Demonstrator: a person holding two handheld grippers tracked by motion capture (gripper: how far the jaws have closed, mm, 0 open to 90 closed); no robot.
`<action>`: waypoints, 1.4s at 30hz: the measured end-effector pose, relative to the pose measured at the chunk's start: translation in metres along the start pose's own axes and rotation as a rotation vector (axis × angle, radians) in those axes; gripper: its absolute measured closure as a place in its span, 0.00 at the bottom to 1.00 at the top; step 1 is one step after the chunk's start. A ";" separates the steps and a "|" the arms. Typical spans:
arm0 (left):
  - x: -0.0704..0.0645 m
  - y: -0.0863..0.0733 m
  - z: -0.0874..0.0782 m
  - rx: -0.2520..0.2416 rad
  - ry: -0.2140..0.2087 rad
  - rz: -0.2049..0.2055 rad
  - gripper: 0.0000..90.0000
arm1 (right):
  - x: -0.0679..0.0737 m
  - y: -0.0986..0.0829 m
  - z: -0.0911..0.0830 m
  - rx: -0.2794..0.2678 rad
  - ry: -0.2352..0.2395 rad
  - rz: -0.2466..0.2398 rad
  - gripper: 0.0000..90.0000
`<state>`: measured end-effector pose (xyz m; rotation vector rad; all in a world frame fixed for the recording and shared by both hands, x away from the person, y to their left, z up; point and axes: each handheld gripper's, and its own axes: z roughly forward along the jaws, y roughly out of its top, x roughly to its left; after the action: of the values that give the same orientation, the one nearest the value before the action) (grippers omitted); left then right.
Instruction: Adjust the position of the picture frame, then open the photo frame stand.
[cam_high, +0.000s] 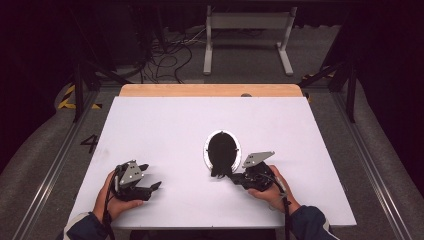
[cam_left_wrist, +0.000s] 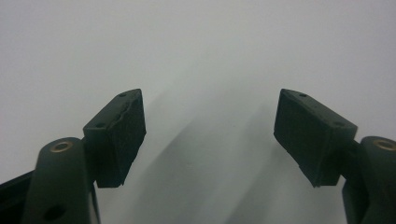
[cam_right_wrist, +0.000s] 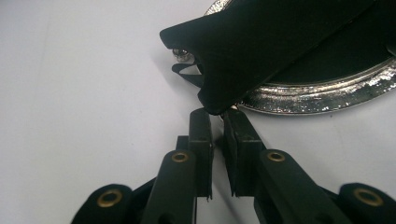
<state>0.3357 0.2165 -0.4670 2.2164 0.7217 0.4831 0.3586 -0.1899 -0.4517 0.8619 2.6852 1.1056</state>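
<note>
An oval silver plate (cam_high: 205, 150) (cam_right_wrist: 317, 100) lies on the white table (cam_high: 165, 125), right of centre. A flat black fabric piece (cam_high: 222, 150) (cam_right_wrist: 280, 42) covers it and hangs over the near rim, with a small shiny stud and a strap end at its edge. My right gripper (cam_high: 233, 178) (cam_right_wrist: 217, 116) is at the near end of the plate, its jaws nearly together with the black piece's corner pinched at their tips. My left gripper (cam_high: 151, 176) (cam_left_wrist: 210, 135) rests near the front left of the table, its jaws wide apart over bare white surface.
A wooden strip (cam_high: 210, 90) runs along the table's far edge. Beyond it stand a white metal frame (cam_high: 247, 35) and loose cables (cam_high: 170, 55) on the floor. Dark rails flank the table on both sides.
</note>
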 end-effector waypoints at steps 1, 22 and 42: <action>0.000 0.000 0.000 0.000 0.000 0.000 0.29 | 0.000 0.000 0.000 0.000 0.000 0.000 0.93; -0.002 0.001 0.004 0.028 -0.005 0.025 0.28 | -0.013 -0.004 0.002 -0.110 0.143 0.203 0.74; -0.007 0.010 0.010 0.024 -0.027 0.050 0.23 | -0.025 -0.002 0.013 -0.255 0.240 0.471 0.51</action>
<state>0.3395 0.2013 -0.4673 2.2636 0.6626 0.4711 0.3830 -0.1964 -0.4653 1.4346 2.4927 1.7012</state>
